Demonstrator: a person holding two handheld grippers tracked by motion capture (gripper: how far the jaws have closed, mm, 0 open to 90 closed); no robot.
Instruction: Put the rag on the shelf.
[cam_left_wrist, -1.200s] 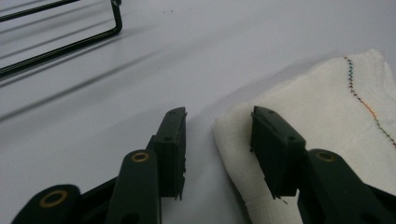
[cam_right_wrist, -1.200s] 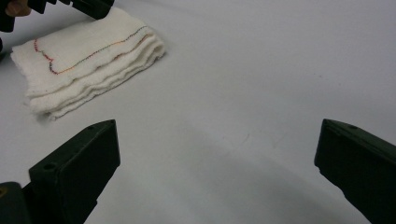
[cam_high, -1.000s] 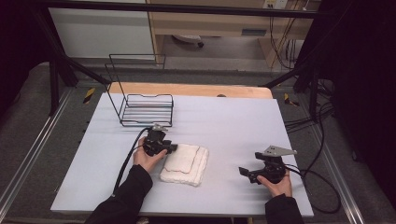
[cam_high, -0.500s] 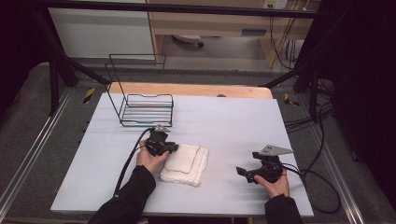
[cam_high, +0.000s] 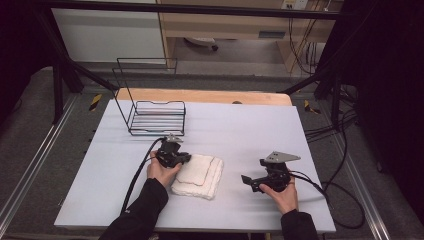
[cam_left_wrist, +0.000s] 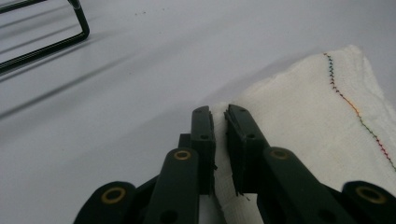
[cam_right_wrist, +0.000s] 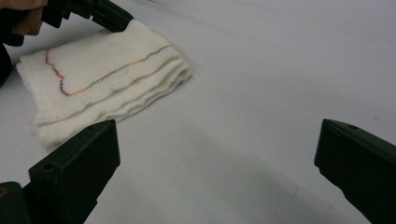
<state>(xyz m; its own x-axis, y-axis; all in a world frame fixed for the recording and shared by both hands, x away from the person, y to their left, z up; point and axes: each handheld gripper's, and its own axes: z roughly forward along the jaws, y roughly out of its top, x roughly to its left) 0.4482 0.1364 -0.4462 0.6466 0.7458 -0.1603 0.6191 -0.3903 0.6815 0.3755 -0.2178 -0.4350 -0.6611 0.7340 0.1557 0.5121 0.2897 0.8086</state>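
Observation:
A folded white towel (cam_high: 200, 175) with a coloured stitched line lies on the pale table (cam_high: 240, 125), front of centre. My left gripper (cam_high: 181, 159) sits at the towel's far left corner. In the left gripper view its jaws (cam_left_wrist: 219, 114) have just been closing and now pinch a fold of the towel (cam_left_wrist: 303, 107) between the pads. My right gripper (cam_high: 252, 182) rests low to the towel's right, pointing at it, jaws wide apart with only bare table between them (cam_right_wrist: 215, 172). The right gripper view shows the towel (cam_right_wrist: 102, 79) with the left gripper (cam_right_wrist: 107, 14) at its far corner.
A black wire rack (cam_high: 157, 117) stands at the table's back left, just beyond the left gripper; its base bars (cam_left_wrist: 46, 42) show in the left gripper view. Cables trail from both grippers toward the table's front. A wooden strip (cam_high: 200, 95) edges the far side.
My right gripper has slid left across the table toward the towel. The left hand has stayed at the towel's corner.

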